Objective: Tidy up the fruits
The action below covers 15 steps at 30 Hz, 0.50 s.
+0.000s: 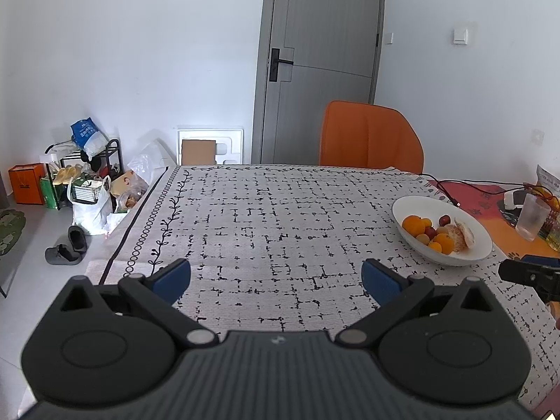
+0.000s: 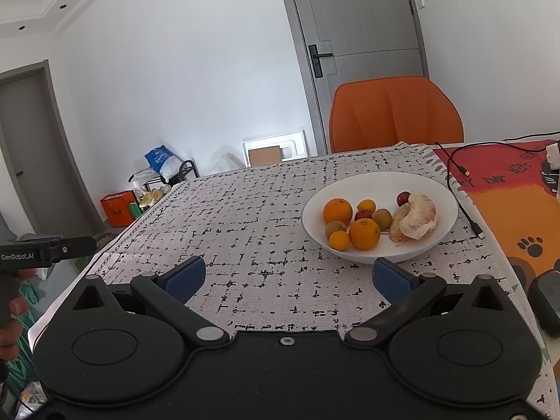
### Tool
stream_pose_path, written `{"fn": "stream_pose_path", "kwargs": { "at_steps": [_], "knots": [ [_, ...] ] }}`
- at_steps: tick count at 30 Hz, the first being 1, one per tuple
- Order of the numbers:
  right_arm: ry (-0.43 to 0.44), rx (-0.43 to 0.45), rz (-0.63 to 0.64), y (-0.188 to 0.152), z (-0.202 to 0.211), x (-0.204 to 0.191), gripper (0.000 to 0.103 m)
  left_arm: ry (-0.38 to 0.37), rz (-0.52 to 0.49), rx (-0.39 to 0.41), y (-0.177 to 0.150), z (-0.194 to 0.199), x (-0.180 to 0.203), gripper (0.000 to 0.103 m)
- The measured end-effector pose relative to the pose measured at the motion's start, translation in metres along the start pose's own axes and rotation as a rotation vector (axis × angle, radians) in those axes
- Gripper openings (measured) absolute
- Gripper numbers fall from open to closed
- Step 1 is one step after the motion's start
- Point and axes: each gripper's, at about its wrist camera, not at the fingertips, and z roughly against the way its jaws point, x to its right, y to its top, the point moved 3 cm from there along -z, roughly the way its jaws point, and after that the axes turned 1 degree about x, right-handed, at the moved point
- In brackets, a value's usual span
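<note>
A white bowl [image 2: 434, 189] sits on the patterned tablecloth and holds several fruits: oranges [image 2: 337, 210], small brown and red fruits, and peeled pomelo pieces [image 2: 418, 217]. The bowl also shows in the left wrist view [image 1: 413, 206] at the right. My right gripper [image 2: 288, 278] is open and empty, just in front of the bowl. My left gripper [image 1: 276, 280] is open and empty over bare tablecloth, left of the bowl. The right gripper's tip [image 1: 525, 274] shows at the left wrist view's right edge.
An orange chair [image 2: 395, 115] stands behind the table. A black cable [image 2: 462, 189] runs beside the bowl over a red-orange mat [image 2: 518, 203]. A plastic cup [image 1: 532, 217] stands right of the bowl. Bags, shoes and a rack [image 1: 87, 182] sit on the floor at left.
</note>
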Motion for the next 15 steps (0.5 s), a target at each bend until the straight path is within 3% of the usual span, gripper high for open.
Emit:
{"fn": "stream_pose_path", "kwargs": {
  "at_steps": [15],
  "knots": [
    [-0.003,-0.002,0.001,0.0001,-0.0008,0.0008,0.103,0.013,-0.004,-0.001,-0.0001,0.0005,-0.0019,0.103]
  ]
}}
